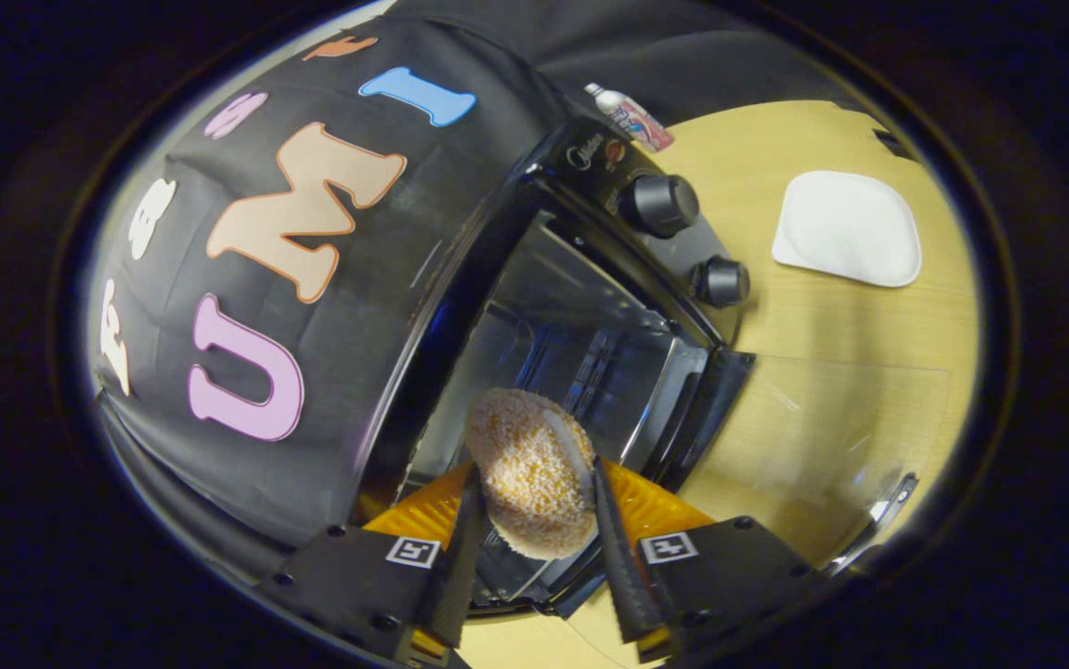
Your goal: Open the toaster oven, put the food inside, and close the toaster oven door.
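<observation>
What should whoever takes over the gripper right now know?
Gripper: shut on the bun, a finger on each side.
Toaster oven: door is open and folded down onto the table; the bun is at the mouth of the cavity, not yet set down.
White plate: beside the oven, bare.
Done: opening, pickup.
Left: place the bun inside, release, back out, close the door.

Black screwed blocks — square tags, orange ribbing — dark tapered jaws.
</observation>
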`<state>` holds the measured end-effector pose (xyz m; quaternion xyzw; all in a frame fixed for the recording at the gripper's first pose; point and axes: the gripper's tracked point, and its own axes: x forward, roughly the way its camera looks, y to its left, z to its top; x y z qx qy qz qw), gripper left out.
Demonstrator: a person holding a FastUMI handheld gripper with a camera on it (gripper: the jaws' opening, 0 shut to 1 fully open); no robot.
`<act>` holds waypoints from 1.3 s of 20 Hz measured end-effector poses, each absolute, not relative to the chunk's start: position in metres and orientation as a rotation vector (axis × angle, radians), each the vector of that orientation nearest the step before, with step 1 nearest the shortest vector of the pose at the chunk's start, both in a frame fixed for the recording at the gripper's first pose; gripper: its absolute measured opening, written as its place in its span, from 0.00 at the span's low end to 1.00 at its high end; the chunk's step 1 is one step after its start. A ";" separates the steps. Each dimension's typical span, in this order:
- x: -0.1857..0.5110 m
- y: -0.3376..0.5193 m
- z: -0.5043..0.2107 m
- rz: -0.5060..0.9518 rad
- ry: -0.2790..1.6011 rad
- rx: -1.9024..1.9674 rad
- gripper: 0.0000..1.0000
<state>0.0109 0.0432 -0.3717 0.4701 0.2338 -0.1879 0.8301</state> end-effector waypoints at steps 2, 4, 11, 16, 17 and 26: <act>0.012 0.041 -0.368 -0.383 0.479 0.984 0.72; 0.007 0.035 -0.370 -0.389 0.481 0.970 0.79; 0.000 0.038 -0.373 -0.356 0.501 0.958 0.98; -0.007 0.036 -0.363 -0.326 0.488 0.949 0.99; -0.009 0.035 -0.360 -0.318 0.485 0.943 0.99; -0.058 0.019 -0.335 -0.228 0.520 0.745 0.99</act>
